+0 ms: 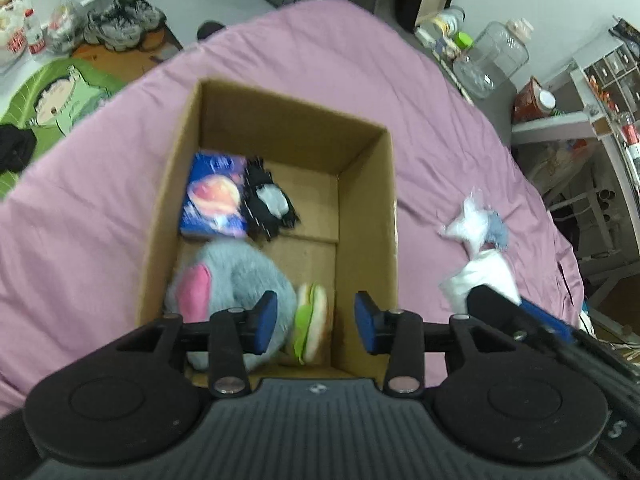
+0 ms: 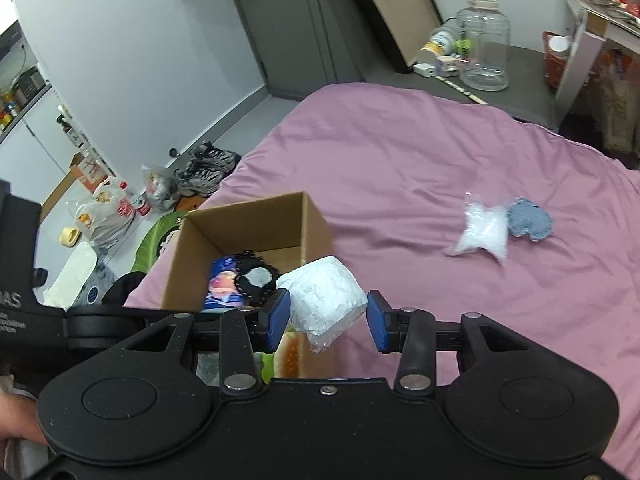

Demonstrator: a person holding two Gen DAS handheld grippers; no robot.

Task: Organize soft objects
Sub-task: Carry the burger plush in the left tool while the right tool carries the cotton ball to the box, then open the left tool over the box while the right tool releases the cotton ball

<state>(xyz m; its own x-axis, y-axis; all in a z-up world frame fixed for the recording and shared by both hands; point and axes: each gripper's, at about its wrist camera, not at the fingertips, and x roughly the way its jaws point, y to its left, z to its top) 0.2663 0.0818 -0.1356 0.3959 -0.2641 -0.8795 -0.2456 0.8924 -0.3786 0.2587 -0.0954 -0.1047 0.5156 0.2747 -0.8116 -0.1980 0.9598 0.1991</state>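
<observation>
An open cardboard box [image 1: 360, 184] stands on the pink bed [image 1: 320, 52]. In it lie a blue packet [image 1: 214, 196], a black and grey sock [image 1: 270, 202], a grey plush with a pink ear [image 1: 236, 272] and a burger toy [image 1: 312, 326]. My left gripper [image 1: 316, 322] hangs open over the box, with the burger toy below the gap and clear of both pads. My right gripper [image 2: 326, 320] is shut on a white wrapped bundle [image 2: 324, 300] beside the box's near right corner [image 2: 316, 216]. A white plastic bag [image 2: 480, 232] and a blue-grey cloth [image 2: 530, 222] lie on the bed further right.
Left of the bed, sneakers [image 2: 206, 170], plastic bags [image 2: 104, 212] and a green printed mat [image 1: 60, 96] cover the floor. A clear jug [image 2: 484, 44] and small items stand on a grey bedside surface. Shelves [image 1: 608, 80] stand at the far right.
</observation>
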